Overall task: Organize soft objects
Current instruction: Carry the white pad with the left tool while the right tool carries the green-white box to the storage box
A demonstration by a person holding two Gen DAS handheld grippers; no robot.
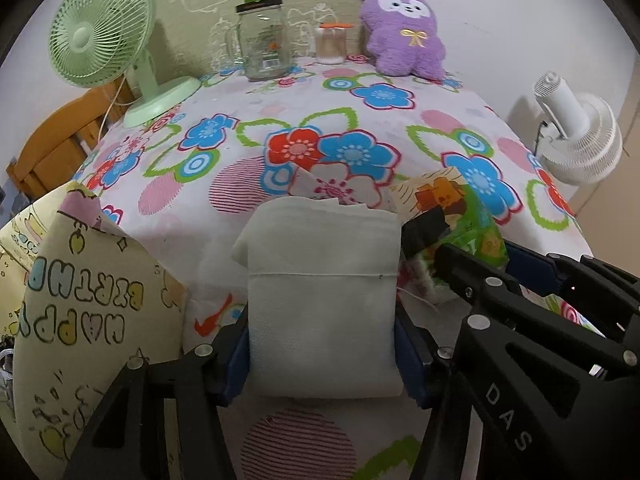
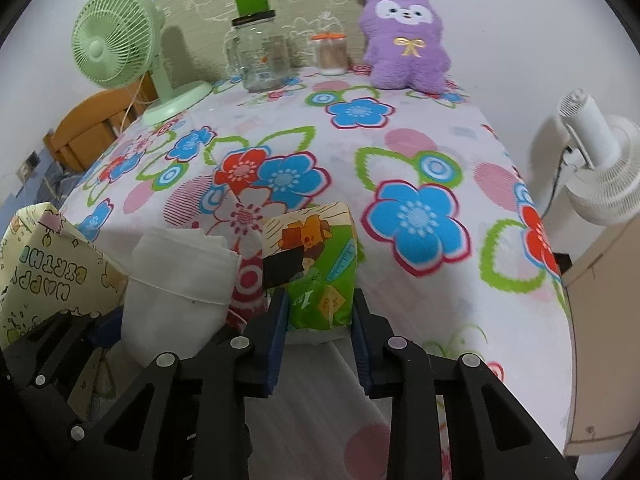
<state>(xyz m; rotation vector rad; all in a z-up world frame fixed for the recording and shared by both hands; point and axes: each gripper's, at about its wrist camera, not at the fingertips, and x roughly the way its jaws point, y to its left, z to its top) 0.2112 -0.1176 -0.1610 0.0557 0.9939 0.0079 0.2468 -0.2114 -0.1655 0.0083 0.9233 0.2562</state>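
Note:
My left gripper (image 1: 322, 354) is shut on a folded white cloth (image 1: 324, 292), held above the flowered bedspread (image 1: 360, 136). The cloth also shows in the right wrist view (image 2: 180, 284), at the left. My right gripper (image 2: 320, 320) is shut on a green tissue pack (image 2: 316, 268) with a cartoon print. In the left wrist view the pack (image 1: 460, 216) sits just right of the cloth, with the right gripper (image 1: 436, 248) on it. A purple plush toy (image 1: 404, 32) sits upright at the far edge against the wall, also in the right wrist view (image 2: 404, 40).
A yellow "Happy Birthday" bag (image 1: 80, 320) stands at the near left. A green desk fan (image 1: 104, 40), a glass jar (image 1: 264, 40) and a small jar with an orange lid (image 1: 331, 44) stand at the back. A white fan (image 1: 580, 136) is off the right edge.

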